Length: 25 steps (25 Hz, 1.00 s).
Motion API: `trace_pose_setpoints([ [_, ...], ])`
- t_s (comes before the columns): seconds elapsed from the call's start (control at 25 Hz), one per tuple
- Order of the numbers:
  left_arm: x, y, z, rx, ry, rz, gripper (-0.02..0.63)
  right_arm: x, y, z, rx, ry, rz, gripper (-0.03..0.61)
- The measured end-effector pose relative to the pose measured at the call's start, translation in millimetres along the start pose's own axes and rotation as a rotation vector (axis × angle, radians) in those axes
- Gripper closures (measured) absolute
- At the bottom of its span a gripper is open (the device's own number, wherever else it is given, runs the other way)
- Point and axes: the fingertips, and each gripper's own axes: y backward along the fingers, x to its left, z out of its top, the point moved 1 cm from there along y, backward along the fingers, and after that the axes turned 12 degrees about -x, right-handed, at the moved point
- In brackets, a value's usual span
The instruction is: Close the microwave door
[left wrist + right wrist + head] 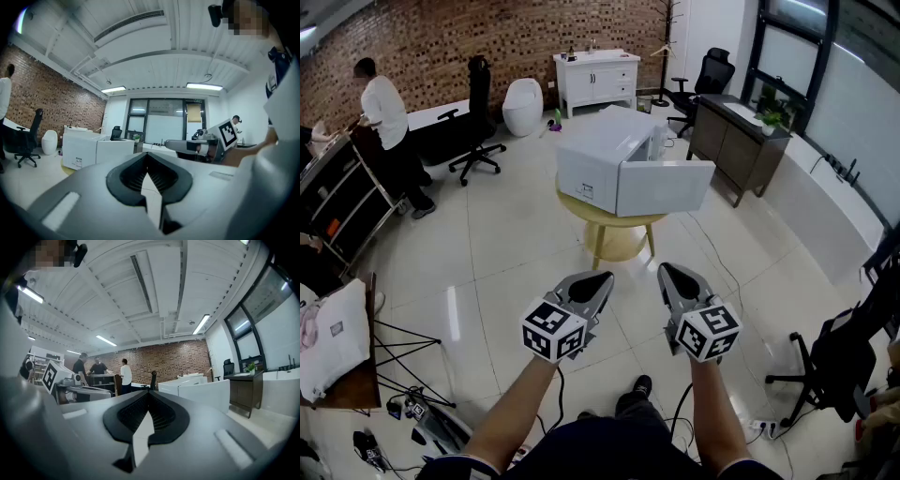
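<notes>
- Approach step: my left gripper (602,279) and right gripper (667,271) have their jaws pinched together, empty, well short of the bench (614,228).
- The microwave door (666,187) hangs open, so next I'd guess I reach in and push it closed.

Ceiling strip lights (204,86) lit the room brightly. The glossy floor (455,309) showed glare. Both gripper views curved and darkened at their edges.

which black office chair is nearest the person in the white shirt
The tall-backed chair on the left, right beside that person; the desk chair and right-edge chair are across the room.
</notes>
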Motion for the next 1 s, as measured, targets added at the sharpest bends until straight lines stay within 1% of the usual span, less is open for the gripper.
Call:
trace_pose_setpoints([
  [0.32,0.2,-51.4,-8.1,0.001,0.003,-0.022,0.601,-46.7,-3.1,1.9,0.001,-0.003,-0.020,0.577],
  [0.56,5.3,-107.2,-20.9,0.011,0.004,-0.034,0.601,-99.5,-11.9,1.1,0.005,-0.008,-0.032,0.577],
  [0.76,11.7,-161.5,-26.9,0.001,-0.002,-0.029,0.601,-141.7,-22.9,5.1,-0.003,-0.014,-0.019,0.577],
  [1.0,5.7,-216.1,-35.1,0.002,-0.018,-0.043,0.601,-183.6,-21.5,8.8,0.002,-0.008,-0.007,0.577],
])
